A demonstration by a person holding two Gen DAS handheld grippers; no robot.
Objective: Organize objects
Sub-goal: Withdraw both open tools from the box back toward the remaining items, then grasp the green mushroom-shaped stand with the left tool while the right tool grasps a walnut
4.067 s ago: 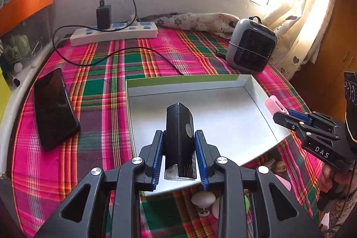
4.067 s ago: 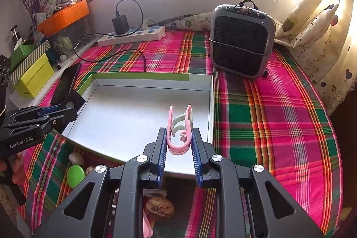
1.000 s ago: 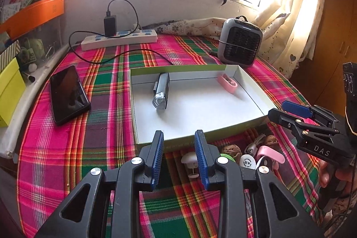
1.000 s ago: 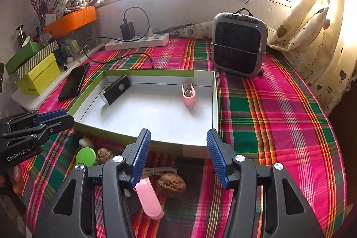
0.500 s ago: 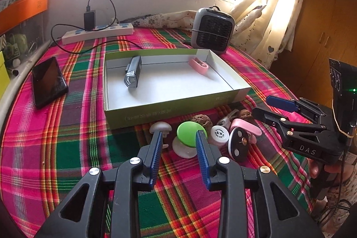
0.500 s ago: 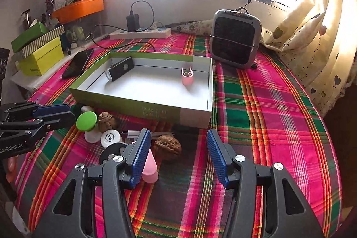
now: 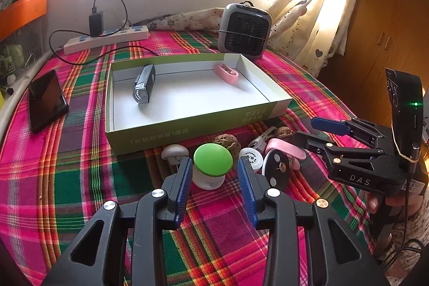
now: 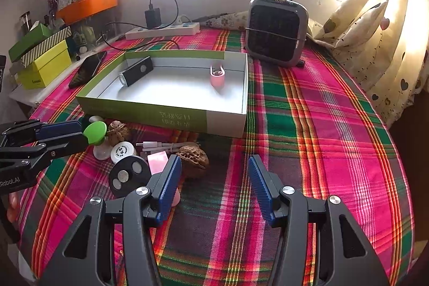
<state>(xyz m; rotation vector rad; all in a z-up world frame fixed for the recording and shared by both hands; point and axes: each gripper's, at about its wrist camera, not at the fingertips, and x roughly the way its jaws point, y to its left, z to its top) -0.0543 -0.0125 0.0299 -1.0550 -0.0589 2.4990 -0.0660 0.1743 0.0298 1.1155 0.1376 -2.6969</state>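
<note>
Green mushroom-shaped item [image 7: 213, 160]: on plaid tabletop [image 7: 80, 178], between the left gripper [image 7: 214, 173] pads, untouched; jaws opening. White mushroom [image 7: 174, 152] left, walnut [image 7: 226, 142] behind, round tin [image 7: 251, 158] right. Box [image 7: 187, 127] beyond. Right gripper [image 8: 214, 176]: spread, empty, second walnut [image 8: 193, 155] ahead.

Left gripper [image 7: 214, 173] is angled down toward the table, jaws opening up, blue pads either side of a small item but not pressing on it. Right gripper [image 8: 211, 184] is tilted down about the same, jaws parted with nothing between them. Fingertips of the person's right hand [image 7: 375, 203] wrap its handle.
</note>
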